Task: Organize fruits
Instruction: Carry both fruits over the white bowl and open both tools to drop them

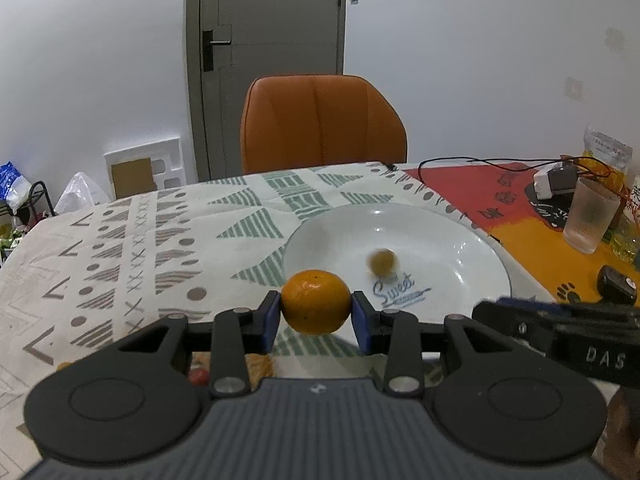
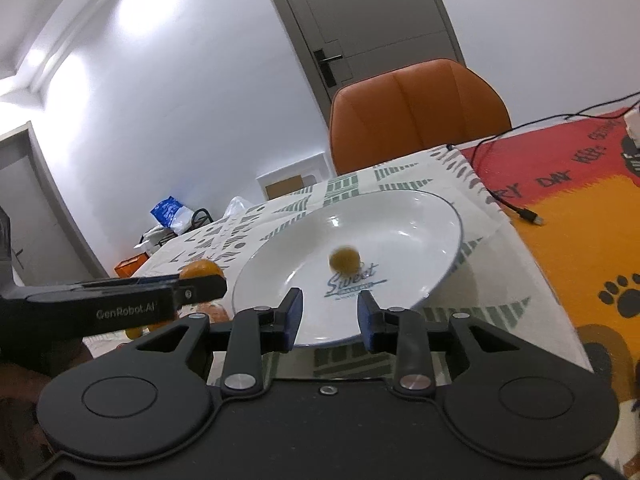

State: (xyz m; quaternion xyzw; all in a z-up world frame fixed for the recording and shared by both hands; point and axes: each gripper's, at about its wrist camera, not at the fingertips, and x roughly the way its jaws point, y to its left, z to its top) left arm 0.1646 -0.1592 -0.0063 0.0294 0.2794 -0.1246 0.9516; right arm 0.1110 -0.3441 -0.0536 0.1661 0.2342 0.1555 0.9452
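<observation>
Orange (image 1: 315, 301) is clamped btwn the blue pads (image 1: 273, 320) of the L gripper (image 1: 316, 314), pads pressing its left and right sides, fruit sticking up above them. It's held off the cloth, just left of / near the plate's (image 1: 472, 240) near-left rim.

Small fruit (image 1: 383, 261) sits in the plate, yellowish, blurred, can't tell what kind. It's just above the "Sweet" print. Same fruit in R wrist view (image 2: 344, 258), straight ahead of the R gripper (image 2: 329, 316), beyond the fingertips, not touching them.

R gripper: jaws apart, nothing btwn the pads (image 2: 294, 316), tips over the plate's (image 2: 440, 216) near rim.

In R view the L gripper (image 2: 200, 280) comes in from the left, side-on, orange (image 2: 200, 269) poking above its finger, left of the plate. More orange-ish fruit (image 2: 218, 312) on the table below it, partly hidden. In L view the R gripper (image 1: 520, 312) shows at the right edge, blurred.

Plate sits on a patterned cloth (image 1: 160, 232); red/orange mat (image 1: 500, 200) to the right w/ a glass (image 1: 588, 216) and cable (image 1: 460, 160). Orange chair (image 1: 320, 124) behind the table, door (image 1: 276, 48) behind that.
</observation>
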